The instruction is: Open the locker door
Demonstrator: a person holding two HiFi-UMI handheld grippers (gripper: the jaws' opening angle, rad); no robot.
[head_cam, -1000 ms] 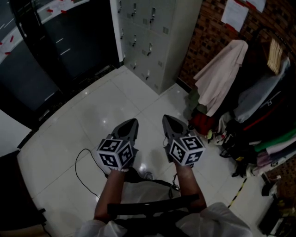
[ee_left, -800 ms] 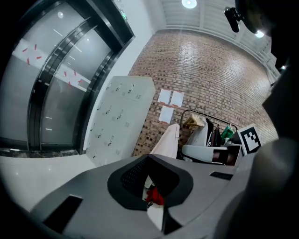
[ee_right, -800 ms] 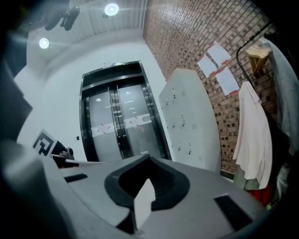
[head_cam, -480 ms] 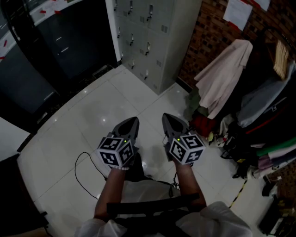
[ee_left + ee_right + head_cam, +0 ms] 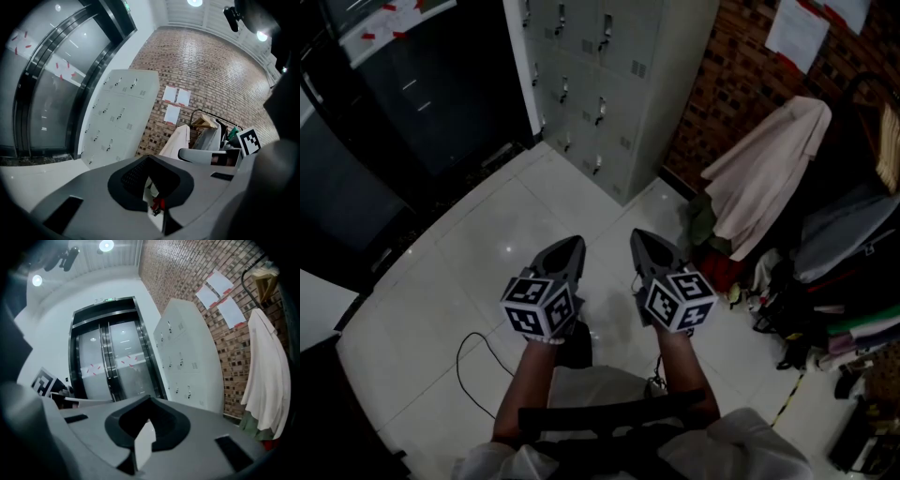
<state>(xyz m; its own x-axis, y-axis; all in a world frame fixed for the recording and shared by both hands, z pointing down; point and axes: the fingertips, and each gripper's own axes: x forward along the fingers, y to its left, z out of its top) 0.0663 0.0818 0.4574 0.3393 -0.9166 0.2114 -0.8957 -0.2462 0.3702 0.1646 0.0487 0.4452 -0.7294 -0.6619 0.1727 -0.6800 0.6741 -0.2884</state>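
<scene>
The locker [image 5: 609, 66] is a grey metal bank of small doors. It stands on the floor [image 5: 478, 244] at the far edge of the tiles, with 1 side against the brick wall [image 5: 741, 66] and the other beside dark glass doors [image 5: 422, 103]. It is well apart from both tools.

The left gripper [image 5: 568, 246] and the right gripper [image 5: 644, 241] hang side by side over the tiles. Each is clenched to a point with nothing between its jaws, and each aims roughly at the locker.

Each door looks like thin painted sheet steel. It is probably stiff and light, and should swing freely once unlatched. The flat face is likely too smooth to grip. The place to take hold is the small dark latch handle [image 5: 602, 111] that sticks out from a door face. It is a narrow part, so the jaws would have to open first and then pinch it squarely.

The door fronts face out over the open floor, toward the person's side. Each door appears taller than it is wide, so its long axis runs upright. The hinge side cannot be made out from here.
</scene>
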